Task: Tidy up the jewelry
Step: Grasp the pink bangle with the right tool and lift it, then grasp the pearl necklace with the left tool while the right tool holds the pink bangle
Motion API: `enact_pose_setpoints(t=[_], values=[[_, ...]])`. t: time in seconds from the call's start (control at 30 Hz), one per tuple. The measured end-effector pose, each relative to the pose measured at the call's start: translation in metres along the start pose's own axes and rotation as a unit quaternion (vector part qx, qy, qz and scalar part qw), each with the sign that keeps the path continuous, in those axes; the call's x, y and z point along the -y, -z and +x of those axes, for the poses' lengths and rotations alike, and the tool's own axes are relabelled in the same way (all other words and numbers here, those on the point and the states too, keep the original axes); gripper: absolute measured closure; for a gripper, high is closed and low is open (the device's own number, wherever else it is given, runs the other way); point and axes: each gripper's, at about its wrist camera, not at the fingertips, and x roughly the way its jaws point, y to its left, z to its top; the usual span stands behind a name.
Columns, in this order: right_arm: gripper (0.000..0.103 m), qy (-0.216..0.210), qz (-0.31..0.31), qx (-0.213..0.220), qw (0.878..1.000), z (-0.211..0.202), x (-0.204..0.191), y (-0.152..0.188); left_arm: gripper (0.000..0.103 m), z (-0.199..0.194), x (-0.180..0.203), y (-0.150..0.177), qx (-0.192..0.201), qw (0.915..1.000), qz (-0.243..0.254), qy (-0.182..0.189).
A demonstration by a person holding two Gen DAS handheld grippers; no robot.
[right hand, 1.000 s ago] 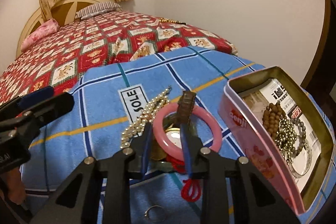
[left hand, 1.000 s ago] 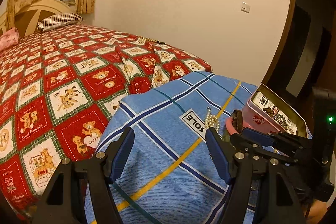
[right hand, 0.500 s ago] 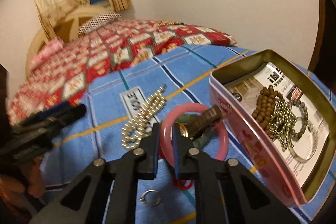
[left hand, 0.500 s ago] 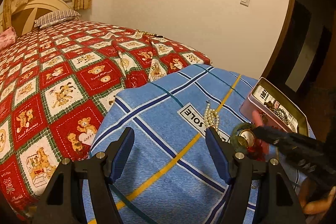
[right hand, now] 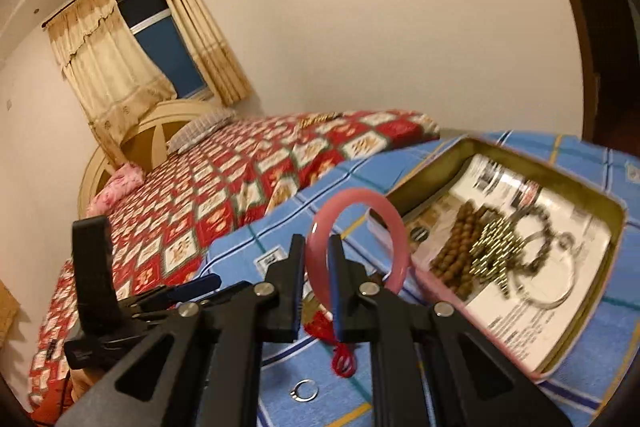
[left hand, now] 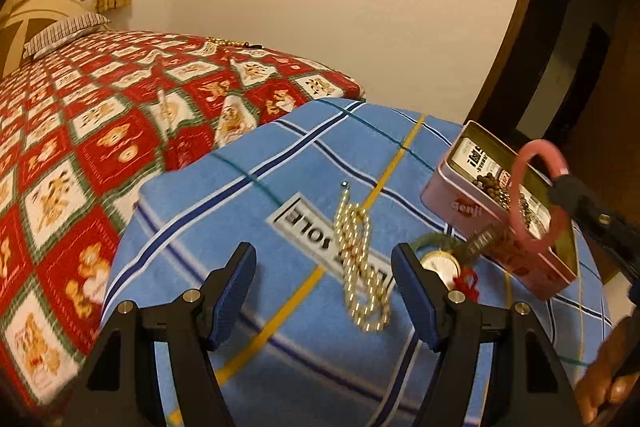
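Two tools: right tool (right hand: 316,259) pinches blurred pink bangle (right hand: 360,239); left tool (left hand: 324,291) spread, empty.

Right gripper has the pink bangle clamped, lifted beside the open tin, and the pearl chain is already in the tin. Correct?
Not quite. The pearl chain lies on the blue blanket, outside the tin, as the left wrist view shows. The rest holds: the right gripper is clamped on the pink bangle, lifted beside the open tin.
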Motion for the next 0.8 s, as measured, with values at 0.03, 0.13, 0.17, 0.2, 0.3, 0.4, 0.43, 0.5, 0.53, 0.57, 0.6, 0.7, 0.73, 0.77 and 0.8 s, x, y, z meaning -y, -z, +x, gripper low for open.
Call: enact_pose_setpoints(t=[0.03, 0.13, 0.17, 0.2, 0.3, 0.4, 0.43, 0.5, 0.53, 0.57, 0.6, 0.7, 0.73, 0.77, 0.8], values=[[0.089, 0.002, -0.004, 0.007, 1.0, -0.001, 0.001, -0.002, 0.033, 0.006, 0.004, -0.003, -0.002, 1.0, 0.005, -0.003], [0.089, -0.001, 0.004, 0.02, 1.0, -0.004, 0.005, -0.006, 0.033, 0.022, 0.012, -0.006, -0.024, 0.9993, 0.022, -0.018], [0.089, 0.002, 0.007, 0.023, 1.0, -0.004, 0.006, -0.007, 0.033, 0.027, 0.014, -0.005, -0.034, 0.9989, 0.024, -0.02], [0.089, 0.006, 0.008, 0.025, 1.0, -0.004, 0.007, -0.007, 0.035, 0.035, 0.016, -0.004, -0.048, 0.9983, 0.026, -0.022], [0.089, 0.007, 0.013, 0.028, 0.999, -0.006, 0.011, -0.008, 0.047, 0.042, 0.024, -0.002, -0.058, 0.9966, 0.043, -0.04], [0.089, 0.012, 0.013, 0.033, 0.999, -0.01, 0.014, -0.009, 0.059, 0.044, 0.03, -0.001, -0.058, 0.9953, 0.061, -0.048], [0.089, 0.014, 0.014, 0.034, 0.999, -0.012, 0.015, -0.009, 0.068, 0.043, 0.03, 0.0, -0.058, 0.9952, 0.063, -0.047], [0.089, 0.015, 0.02, 0.034, 0.999, -0.013, 0.018, -0.009, 0.084, 0.043, 0.03, 0.0, -0.057, 0.9955, 0.062, -0.043], [0.089, 0.016, 0.023, 0.035, 0.999, -0.013, 0.02, -0.009, 0.084, 0.043, 0.029, 0.0, -0.057, 0.9958, 0.06, -0.04], [0.089, 0.018, 0.027, 0.037, 0.999, -0.015, 0.021, -0.009, 0.087, 0.042, 0.029, -0.001, -0.057, 0.9961, 0.058, -0.035], [0.089, 0.019, 0.028, 0.038, 0.999, -0.016, 0.022, -0.009, 0.091, 0.041, 0.028, -0.001, -0.056, 0.9965, 0.054, -0.027], [0.089, 0.023, 0.031, 0.044, 0.998, -0.02, 0.025, -0.009, 0.093, 0.035, 0.025, -0.003, -0.039, 0.9984, 0.039, -0.011], [0.089, 0.025, 0.031, 0.045, 0.998, -0.02, 0.025, -0.009, 0.098, 0.028, 0.024, -0.004, -0.022, 0.9991, 0.036, -0.004], [0.089, 0.026, 0.032, 0.046, 0.998, -0.021, 0.026, -0.009, 0.098, 0.022, 0.023, -0.004, -0.008, 0.9994, 0.034, 0.001], [0.089, 0.027, 0.033, 0.049, 0.998, -0.022, 0.026, -0.01, 0.098, 0.015, 0.023, -0.004, 0.007, 0.9995, 0.031, 0.006]])
